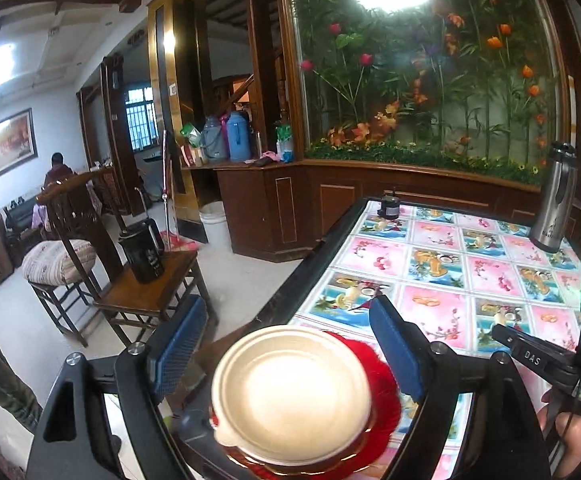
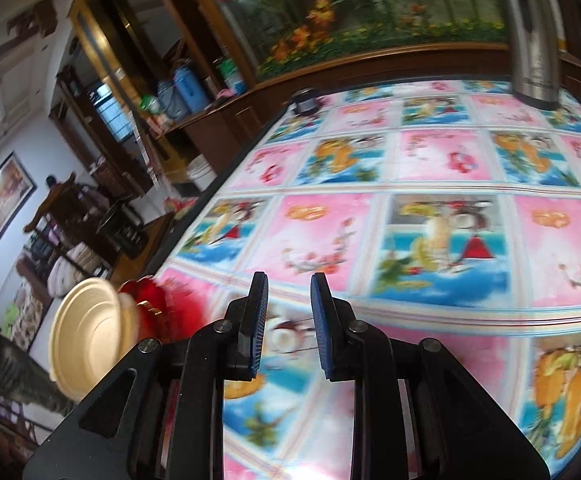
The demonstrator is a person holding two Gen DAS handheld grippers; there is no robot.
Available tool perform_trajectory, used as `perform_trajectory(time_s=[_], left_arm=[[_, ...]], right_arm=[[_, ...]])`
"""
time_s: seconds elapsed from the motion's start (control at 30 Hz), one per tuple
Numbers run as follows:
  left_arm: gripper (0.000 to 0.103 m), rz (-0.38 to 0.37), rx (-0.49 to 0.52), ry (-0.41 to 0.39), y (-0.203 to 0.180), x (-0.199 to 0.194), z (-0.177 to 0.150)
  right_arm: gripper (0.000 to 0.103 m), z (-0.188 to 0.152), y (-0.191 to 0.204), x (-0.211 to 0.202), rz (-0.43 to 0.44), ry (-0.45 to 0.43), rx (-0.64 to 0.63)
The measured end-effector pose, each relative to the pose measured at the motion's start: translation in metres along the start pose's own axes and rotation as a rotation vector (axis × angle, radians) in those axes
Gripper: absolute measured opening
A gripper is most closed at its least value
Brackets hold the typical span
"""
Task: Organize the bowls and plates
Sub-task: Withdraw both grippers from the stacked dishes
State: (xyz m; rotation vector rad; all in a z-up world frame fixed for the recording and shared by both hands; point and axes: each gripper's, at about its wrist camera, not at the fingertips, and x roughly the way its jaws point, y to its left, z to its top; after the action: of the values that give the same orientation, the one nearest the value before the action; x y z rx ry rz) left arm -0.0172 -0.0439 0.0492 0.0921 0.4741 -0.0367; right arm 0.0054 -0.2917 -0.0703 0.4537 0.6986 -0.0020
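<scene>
A cream bowl (image 1: 290, 392) sits stacked on a red scalloped plate (image 1: 382, 376) at the near left corner of the table. My left gripper (image 1: 288, 302) is open wide. Its blue pads (image 1: 182, 344) stand on either side of the bowl without pressing on it. In the blurred right wrist view the same cream bowl (image 2: 90, 328) and red plate (image 2: 146, 304) lie off to the left. My right gripper (image 2: 289, 278) hovers over the tablecloth to their right, its pads a narrow gap apart with nothing between them.
The table (image 1: 450, 272) wears a pink and blue fruit-print cloth. A steel flask (image 1: 554, 200) stands at its far right and a small dark jar (image 1: 388, 204) at the far edge. Left of the table, a wooden chair holds a black pitcher (image 1: 142, 252).
</scene>
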Motion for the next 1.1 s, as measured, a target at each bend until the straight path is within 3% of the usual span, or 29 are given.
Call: perform_trajectory(time_s=[0.1,0.3,0.5,0.53,0.57,0.6,0.67,0.8,1.1], left_arm=[[0.086,-0.006,-0.006,-0.002,-0.013,-0.002,0.0],[0.086,-0.091,0.031,0.019,-0.051,0.0,-0.004],[0.087,-0.197,0.065,0.055,-0.096,0.001,-0.007],[0.087,-0.216,0.058,0.061,-0.1,0.001,-0.008],[0.087,-0.232,0.053,0.068,-0.102,0.001,-0.009],[0.087,-0.239,0.051,0.076,-0.104,0.001,-0.01],[0.087,-0.24,0.049,0.098,-0.104,0.002,-0.014],[0.087,-0.196,0.04,0.124,-0.089,0.0,-0.021],[0.088,-0.051,-0.063,0.135,-0.01,-0.003,-0.036]], right_arm=[[0.022,0.0,-0.025,-0.009,-0.05,-0.041,0.02],[0.022,0.004,-0.065,-0.044,-0.169,-0.123,0.039],[0.022,0.007,-0.055,-0.094,-0.301,-0.226,-0.079],[0.023,0.007,-0.048,-0.1,-0.308,-0.236,-0.108],[0.031,0.006,-0.04,-0.105,-0.311,-0.243,-0.14],[0.042,0.004,-0.033,-0.109,-0.307,-0.248,-0.16],[0.046,-0.002,-0.018,-0.115,-0.266,-0.255,-0.191],[0.047,-0.013,0.01,-0.108,-0.177,-0.212,-0.237],[0.047,-0.044,0.081,-0.075,0.042,-0.087,-0.315]])
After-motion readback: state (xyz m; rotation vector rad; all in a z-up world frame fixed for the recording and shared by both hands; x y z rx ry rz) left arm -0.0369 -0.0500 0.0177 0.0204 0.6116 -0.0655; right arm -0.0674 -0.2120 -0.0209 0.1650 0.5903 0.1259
